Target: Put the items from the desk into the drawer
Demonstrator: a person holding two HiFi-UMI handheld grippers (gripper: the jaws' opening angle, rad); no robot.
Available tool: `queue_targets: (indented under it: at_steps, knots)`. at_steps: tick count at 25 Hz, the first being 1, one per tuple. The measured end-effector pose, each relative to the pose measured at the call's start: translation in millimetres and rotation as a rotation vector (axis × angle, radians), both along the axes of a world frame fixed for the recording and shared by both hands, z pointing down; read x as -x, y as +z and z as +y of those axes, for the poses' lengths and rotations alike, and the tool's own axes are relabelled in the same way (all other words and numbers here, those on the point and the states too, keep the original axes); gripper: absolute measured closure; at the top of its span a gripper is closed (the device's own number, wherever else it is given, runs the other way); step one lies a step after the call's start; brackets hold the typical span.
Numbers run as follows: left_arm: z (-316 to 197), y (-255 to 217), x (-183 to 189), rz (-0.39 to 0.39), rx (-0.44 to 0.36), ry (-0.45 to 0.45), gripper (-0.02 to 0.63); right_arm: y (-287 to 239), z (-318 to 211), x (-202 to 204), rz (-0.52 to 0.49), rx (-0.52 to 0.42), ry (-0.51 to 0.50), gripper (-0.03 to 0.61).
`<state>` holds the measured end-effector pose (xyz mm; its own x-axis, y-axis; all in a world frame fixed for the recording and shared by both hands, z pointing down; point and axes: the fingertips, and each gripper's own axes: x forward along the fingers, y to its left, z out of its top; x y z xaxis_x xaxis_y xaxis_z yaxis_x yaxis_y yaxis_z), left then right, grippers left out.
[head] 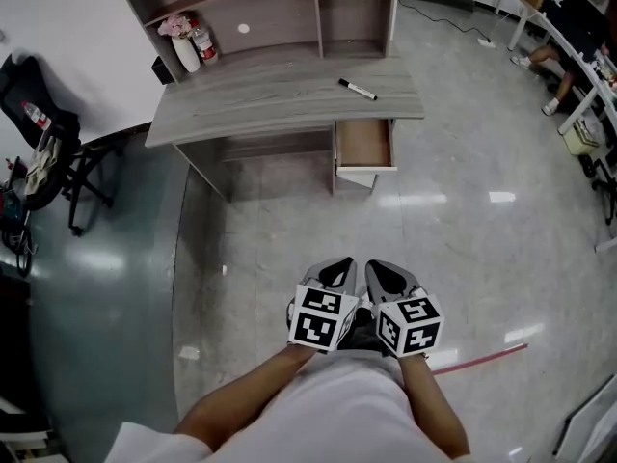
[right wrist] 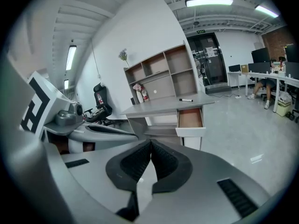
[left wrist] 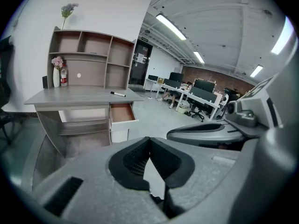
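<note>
Marker (head: 357, 89) on desk (head: 251, 96); drawer (head: 364, 144) open

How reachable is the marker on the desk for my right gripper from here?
Probably not yet. The right gripper is held close to the body, with a stretch of floor between it and the desk. Nothing blocks the marker, which lies alone on the desktop, but you would likely need to step forward and open the shut fingers.
</note>
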<state>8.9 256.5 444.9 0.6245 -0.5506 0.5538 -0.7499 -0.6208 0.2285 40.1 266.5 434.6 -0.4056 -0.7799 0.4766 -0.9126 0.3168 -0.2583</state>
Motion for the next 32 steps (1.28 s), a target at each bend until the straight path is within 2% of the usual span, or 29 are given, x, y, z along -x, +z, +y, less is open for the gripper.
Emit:
queue_targets:
  at_steps: [5, 15, 22, 32]
  knots:
    - [-47, 1, -26, -0.018, -0.002, -0.021, 0.612, 0, -46, -19, 0.011, -0.005, -0.048, 0.577]
    - [-109, -1, -72, -0.078, 0.015, -0.061, 0.612, 0, -111, -63, -0.047, 0.015, -0.109, 0.577]
    - [-134, -6, -94, -0.102, -0.006, -0.087, 0.612, -5, -138, -88, -0.063, -0.008, -0.133, 0.577]
    - [-153, -7, -104, -0.121, -0.002, -0.095, 0.612, -6, -156, -95, -0.07, -0.002, -0.15, 0.577]
